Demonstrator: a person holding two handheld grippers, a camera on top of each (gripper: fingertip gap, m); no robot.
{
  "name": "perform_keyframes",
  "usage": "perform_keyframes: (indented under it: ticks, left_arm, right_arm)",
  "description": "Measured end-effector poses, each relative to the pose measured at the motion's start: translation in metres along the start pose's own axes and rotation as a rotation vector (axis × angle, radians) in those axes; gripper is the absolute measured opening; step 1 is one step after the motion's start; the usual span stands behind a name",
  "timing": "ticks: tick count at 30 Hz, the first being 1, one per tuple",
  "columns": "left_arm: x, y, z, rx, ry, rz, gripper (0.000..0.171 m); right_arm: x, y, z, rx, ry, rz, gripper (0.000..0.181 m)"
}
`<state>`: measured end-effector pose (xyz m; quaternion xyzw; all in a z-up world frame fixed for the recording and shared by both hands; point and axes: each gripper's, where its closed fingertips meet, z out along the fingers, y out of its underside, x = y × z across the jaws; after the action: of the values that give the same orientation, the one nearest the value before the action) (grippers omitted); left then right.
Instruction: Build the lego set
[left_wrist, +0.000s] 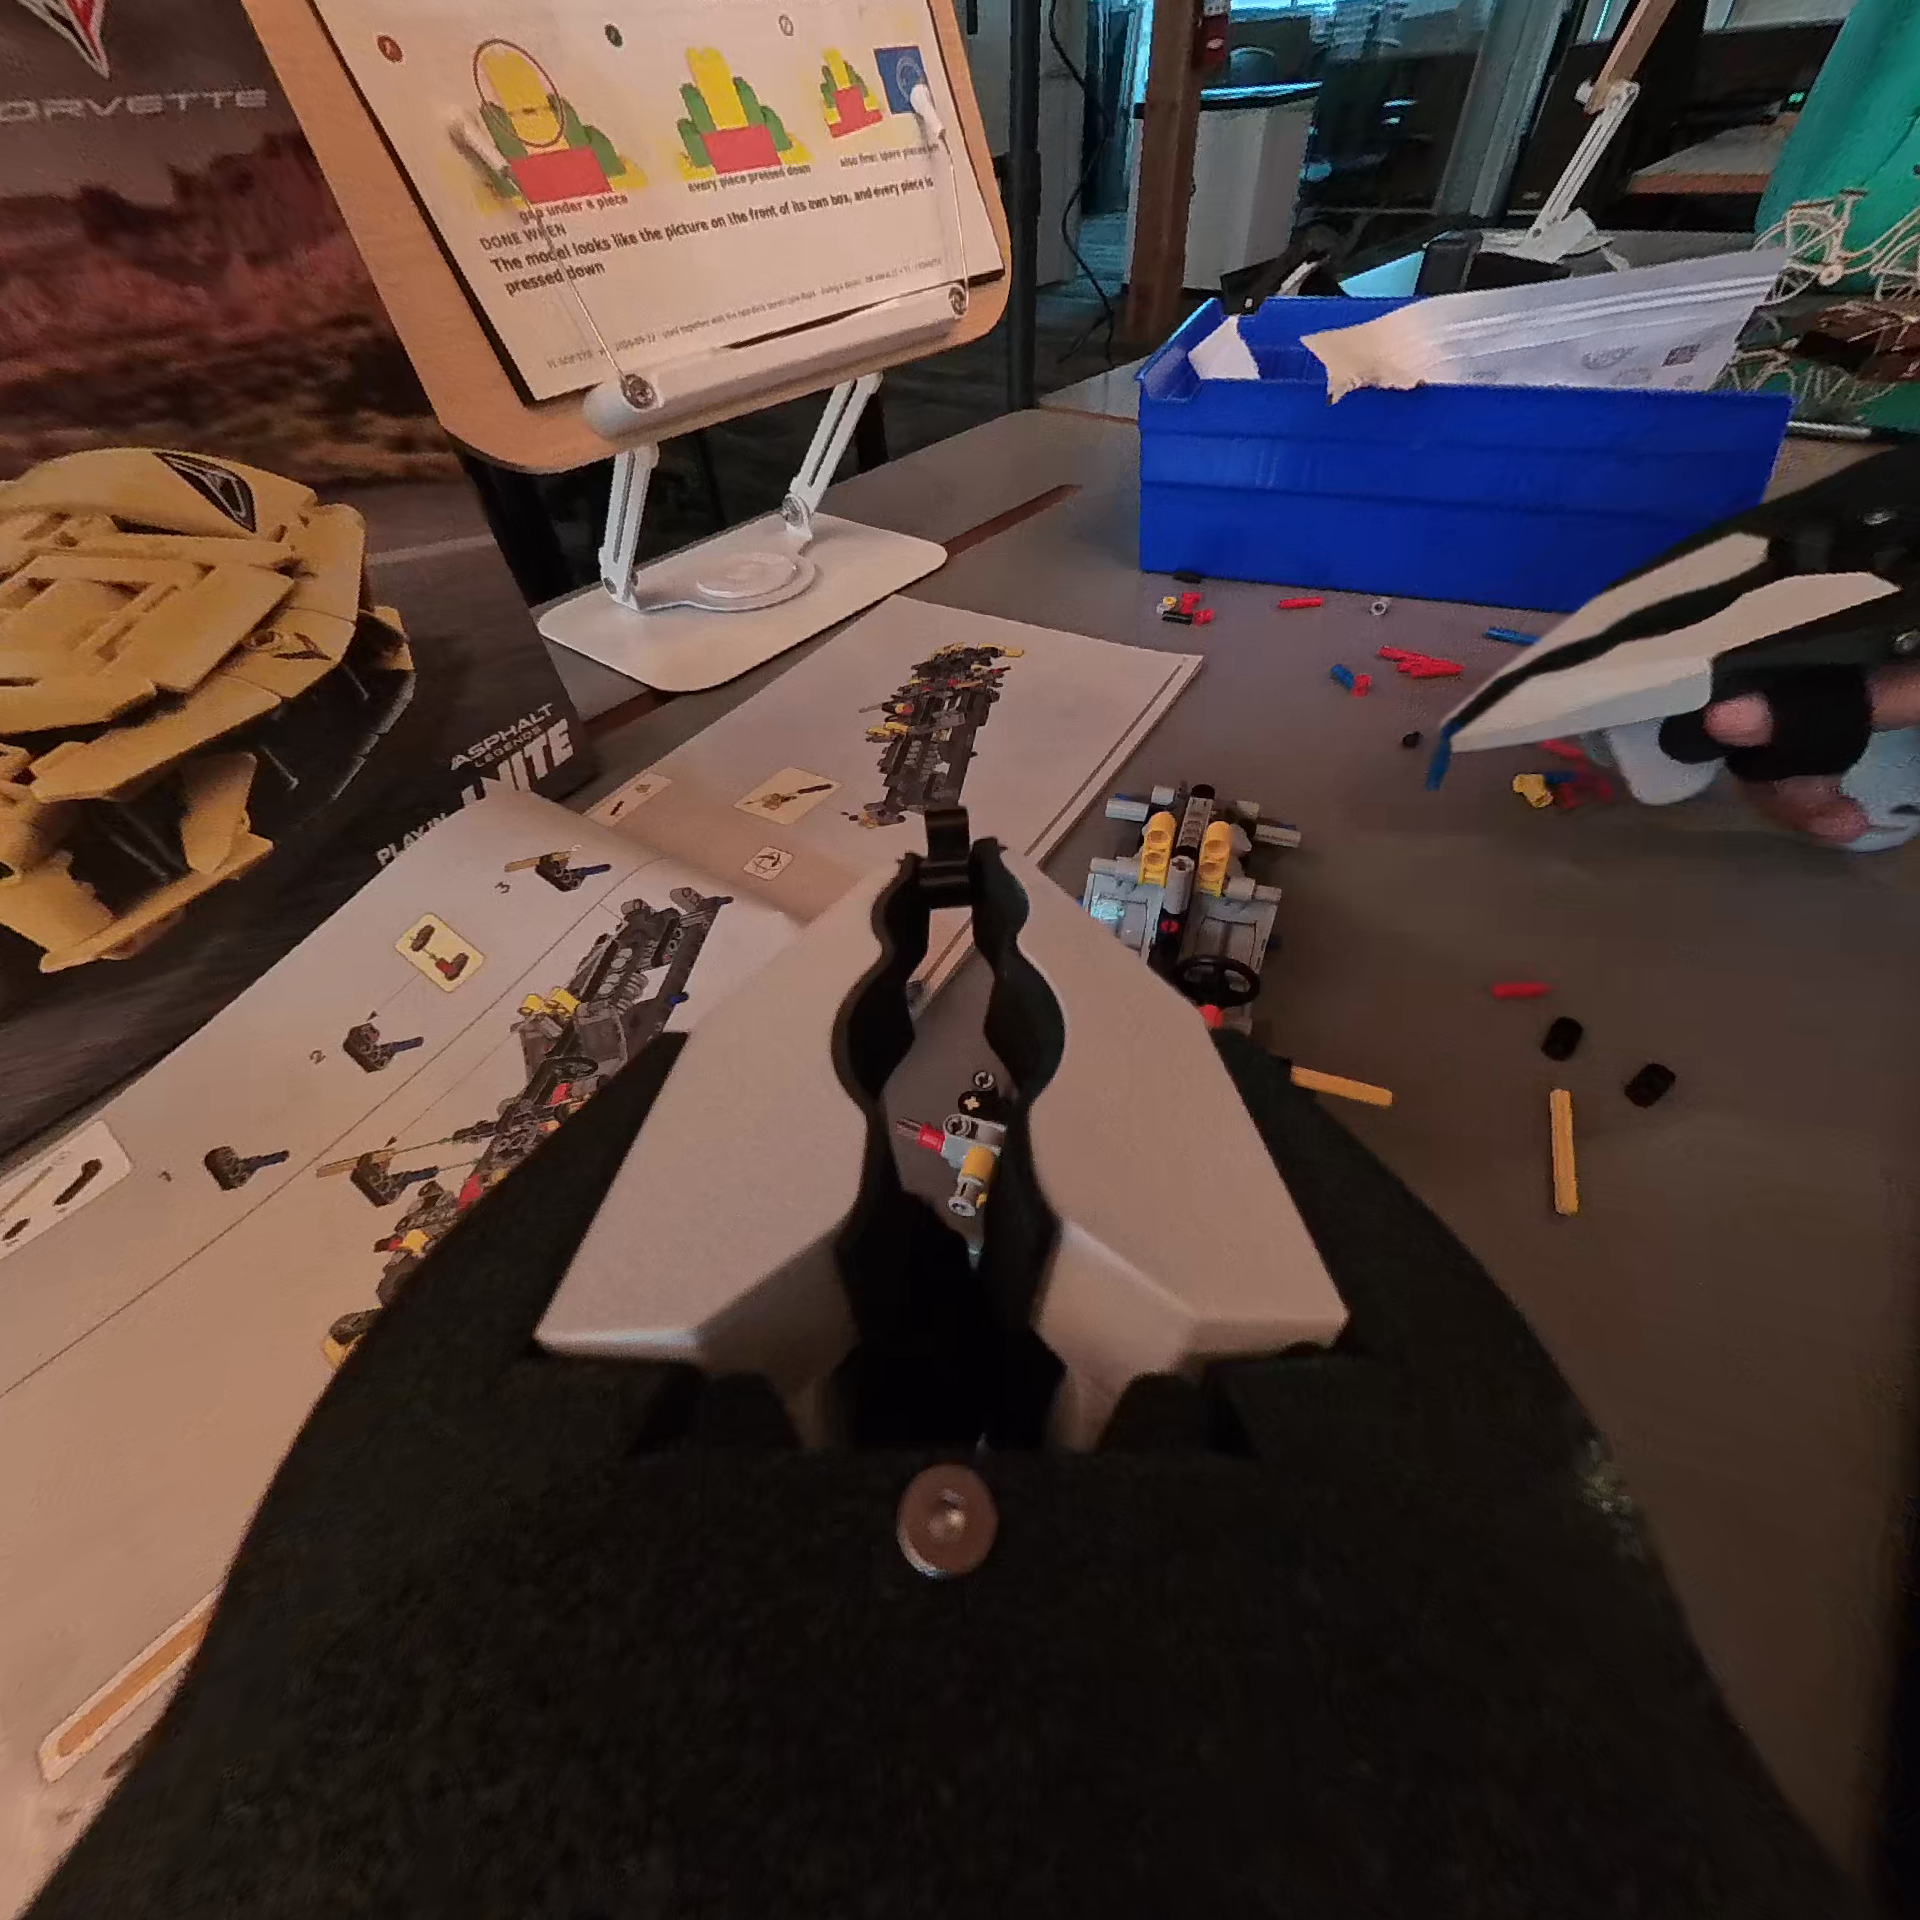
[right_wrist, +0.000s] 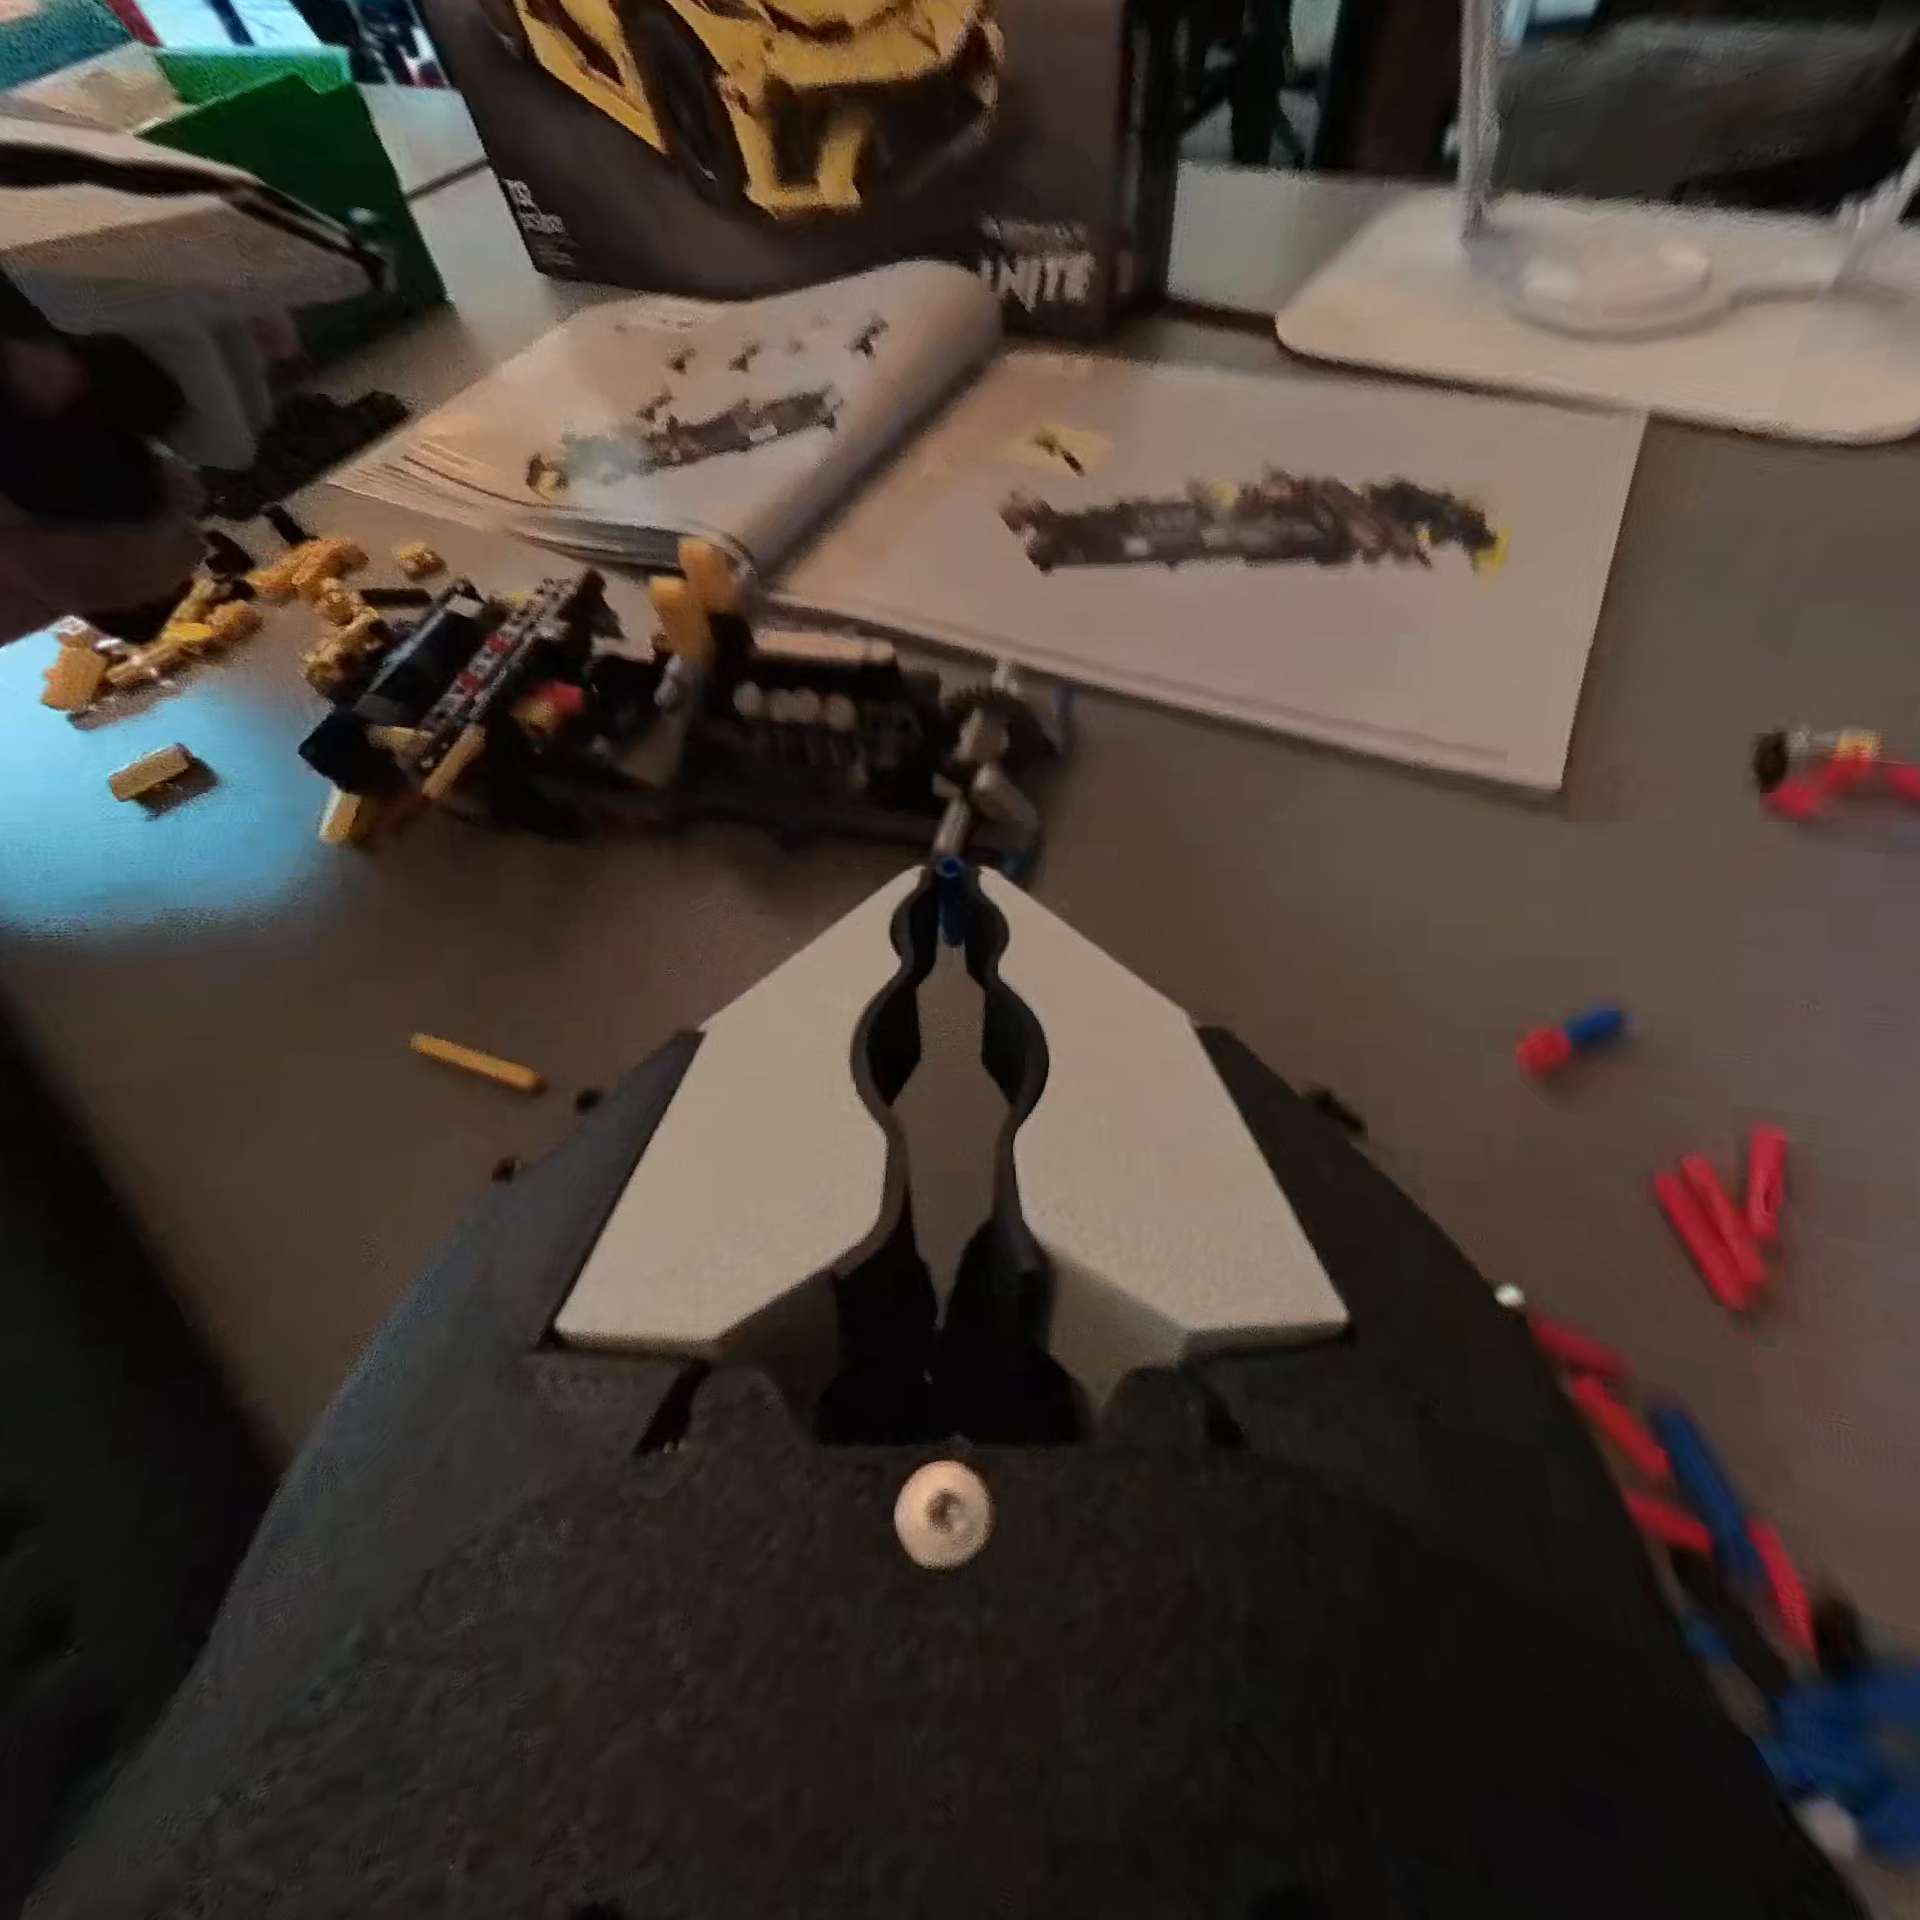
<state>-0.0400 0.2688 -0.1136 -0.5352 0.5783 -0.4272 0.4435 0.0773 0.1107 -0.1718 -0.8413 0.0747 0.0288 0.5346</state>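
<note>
Left gripper (left_wrist: 948, 862): clamped on one small black plastic connector (left_wrist: 945, 844).
Right gripper (right_wrist: 951, 902): pinching one short blue plastic pin (right_wrist: 951, 900).
Model: one half-built grey, black and yellow brick chassis (left_wrist: 1184, 883) on the grey table (left_wrist: 1558, 1403), beside one open instruction booklet (left_wrist: 644, 935).
Loose yellow axles (left_wrist: 1562, 1148): two.

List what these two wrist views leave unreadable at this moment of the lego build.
- Left wrist view: the black piece in the left gripper is too small to identify.
- Left wrist view: the gripper body covers the rear of the partly built chassis.
- Right wrist view: motion blur smears the chassis and the open manual.
- Right wrist view: the right gripper pinches a blue pin, mostly hidden.
</note>
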Motion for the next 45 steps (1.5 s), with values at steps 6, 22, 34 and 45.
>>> perform_keyframes:
  ticks: [6, 22, 34, 45]
  left_arm:
    - [0.005, 0.002, 0.003, -0.012, 0.0, 0.036, 0.005]
    - [0.006, 0.003, 0.003, -0.019, -0.001, 0.055, 0.005]
    - [0.006, 0.003, 0.003, -0.022, -0.001, 0.054, 0.005]
    - [0.005, 0.002, 0.002, -0.021, -0.005, 0.06, 0.005]
  right_arm:
    - [0.014, 0.03, -0.007, -0.122, 0.024, 0.069, 0.003]
    - [0.019, 0.04, -0.011, -0.18, 0.056, 0.003, 0.003]
    - [0.018, 0.042, -0.011, -0.197, 0.05, 0.012, 0.005]
    - [0.019, 0.044, -0.012, -0.223, 0.045, 0.005, 0.006]
